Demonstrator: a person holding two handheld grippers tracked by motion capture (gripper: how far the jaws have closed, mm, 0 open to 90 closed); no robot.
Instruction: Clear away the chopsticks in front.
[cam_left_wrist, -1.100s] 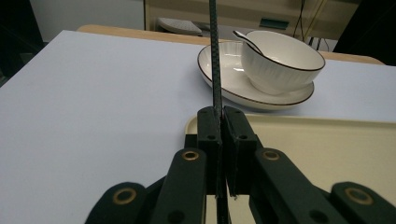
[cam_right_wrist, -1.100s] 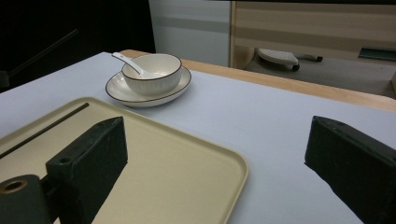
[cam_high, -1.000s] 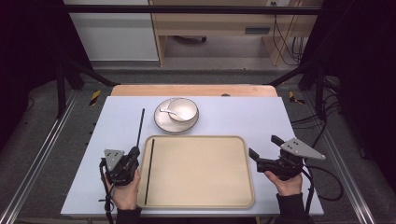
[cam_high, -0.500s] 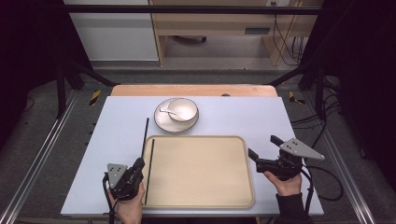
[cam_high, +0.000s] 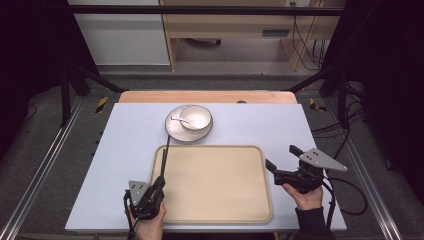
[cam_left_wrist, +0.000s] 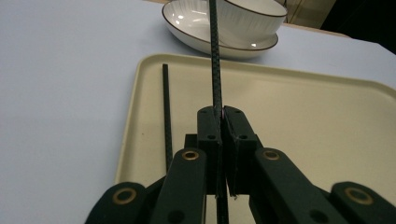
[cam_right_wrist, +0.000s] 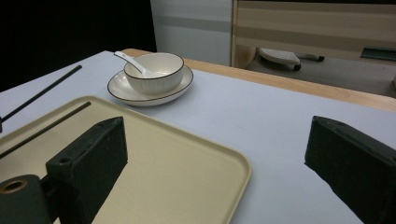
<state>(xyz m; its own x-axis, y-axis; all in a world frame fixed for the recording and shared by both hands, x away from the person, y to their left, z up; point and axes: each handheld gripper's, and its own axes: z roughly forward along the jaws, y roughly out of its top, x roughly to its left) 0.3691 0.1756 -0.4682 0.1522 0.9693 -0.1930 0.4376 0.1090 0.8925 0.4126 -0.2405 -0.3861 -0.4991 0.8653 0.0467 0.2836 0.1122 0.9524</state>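
Observation:
My left gripper (cam_high: 161, 181) (cam_left_wrist: 222, 116) is shut on a thin black chopstick (cam_high: 165, 155) (cam_left_wrist: 215, 56), which points away toward the bowl and hovers over the left edge of the beige tray (cam_high: 215, 219) (cam_left_wrist: 327, 121). A second black chopstick (cam_left_wrist: 166, 112) (cam_right_wrist: 46, 126) lies flat inside the tray along its left rim. Off the tray's right side, my right gripper (cam_high: 281, 156) (cam_right_wrist: 219, 149) is open and holds nothing.
Beyond the tray stands a white bowl (cam_high: 196, 116) (cam_right_wrist: 154, 70) with a white spoon (cam_high: 179, 118) in it, on a dark-rimmed plate (cam_high: 175, 131). The pale blue table top (cam_high: 280, 125) ends in a wooden strip at the far edge.
The left gripper has moved toward the table's near edge, slightly right and lower, carrying the chopstick with it. The right gripper has stayed where it was.

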